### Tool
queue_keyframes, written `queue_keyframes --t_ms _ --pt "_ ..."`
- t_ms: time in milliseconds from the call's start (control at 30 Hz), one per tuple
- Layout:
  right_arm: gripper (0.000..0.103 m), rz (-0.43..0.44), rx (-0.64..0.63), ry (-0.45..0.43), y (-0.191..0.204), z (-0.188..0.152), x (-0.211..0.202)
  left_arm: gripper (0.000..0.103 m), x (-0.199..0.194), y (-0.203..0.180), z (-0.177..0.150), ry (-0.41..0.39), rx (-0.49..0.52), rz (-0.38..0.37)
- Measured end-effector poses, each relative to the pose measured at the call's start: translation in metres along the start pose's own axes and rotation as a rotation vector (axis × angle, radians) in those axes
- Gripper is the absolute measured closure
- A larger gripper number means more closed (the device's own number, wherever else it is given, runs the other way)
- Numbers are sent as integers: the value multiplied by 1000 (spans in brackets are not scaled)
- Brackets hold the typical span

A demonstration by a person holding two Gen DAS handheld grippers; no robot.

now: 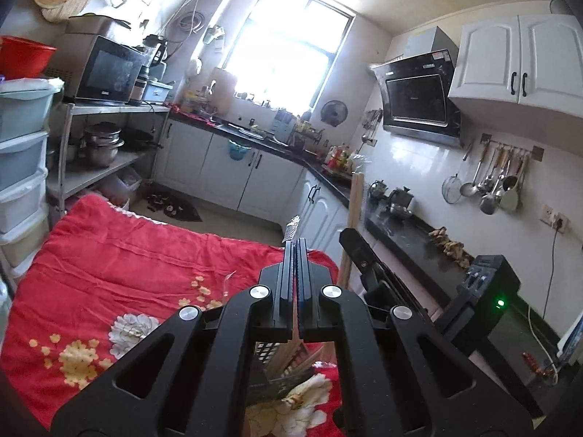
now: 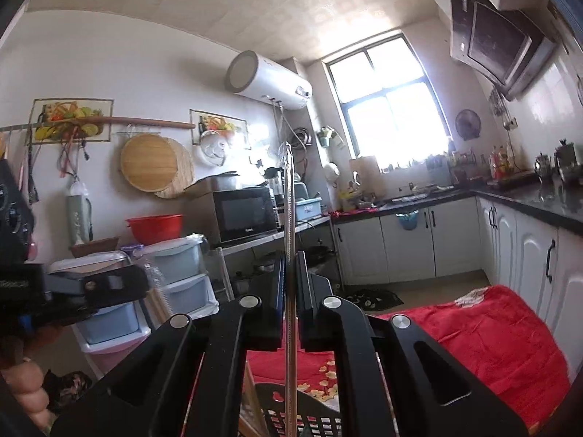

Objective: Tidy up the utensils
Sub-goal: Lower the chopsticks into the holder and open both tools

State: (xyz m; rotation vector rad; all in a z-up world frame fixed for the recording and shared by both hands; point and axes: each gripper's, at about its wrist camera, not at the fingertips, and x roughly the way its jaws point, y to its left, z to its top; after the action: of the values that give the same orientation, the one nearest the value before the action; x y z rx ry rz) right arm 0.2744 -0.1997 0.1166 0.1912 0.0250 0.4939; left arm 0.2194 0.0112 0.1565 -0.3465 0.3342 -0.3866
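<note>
Fingers of the right gripper [image 2: 290, 266] pinched a thin metal rod [image 2: 289, 211] pointing twelve o'clock; the left gripper's [image 1: 296, 251] pinched clear wrapping [image 1: 293, 226]. Lower the rod steadily into the black basket [image 2: 313, 420].

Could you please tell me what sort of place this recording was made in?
A home kitchen, most likely: a range hood hangs over a dark countertop, ladles and strainers hang on a wall rail, and a microwave sits on a shelf.
</note>
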Motion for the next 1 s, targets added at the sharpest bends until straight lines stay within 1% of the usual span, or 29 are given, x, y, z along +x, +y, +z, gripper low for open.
queue_keyframes --t_ms 200,367,433,467,500,600,667,733,800,833,867,933,1000 --pt "97 -61 36 -10 -8 -27 20 103 5 5 -8 2 -7 -9" --pt "96 -82 31 -6 -10 -46 28 103 10 10 -15 19 -16 -3" --pt "87 -85 30 13 -11 -51 28 103 11 13 -18 27 -20 -1" --pt "73 -85 38 19 -13 -53 27 103 12 14 -19 33 -24 1" --pt "64 -82 47 18 -15 -54 24 103 13 16 -20 35 -28 1" --pt "64 -79 61 24 -19 -56 17 103 15 18 -23 47 -37 5" --pt "64 -80 67 31 -22 -55 10 98 15 18 -24 52 -40 7" --pt "62 -82 75 33 -25 -52 1 82 12 18 -25 48 -38 5" --pt "57 -83 77 39 -28 -49 -8 71 9 17 -25 44 -34 13" --pt "55 -85 79 44 -29 -48 -11 67 7 16 -25 42 -30 14" --pt "51 -83 82 52 -31 -47 -15 65 6 16 -25 41 -27 18" --pt "47 -78 99 70 -35 -44 -24 52 3 14 -25 38 -13 36" --pt "42 -79 114 87 -37 -42 -32 45 -2 12 -25 36 -1 50"
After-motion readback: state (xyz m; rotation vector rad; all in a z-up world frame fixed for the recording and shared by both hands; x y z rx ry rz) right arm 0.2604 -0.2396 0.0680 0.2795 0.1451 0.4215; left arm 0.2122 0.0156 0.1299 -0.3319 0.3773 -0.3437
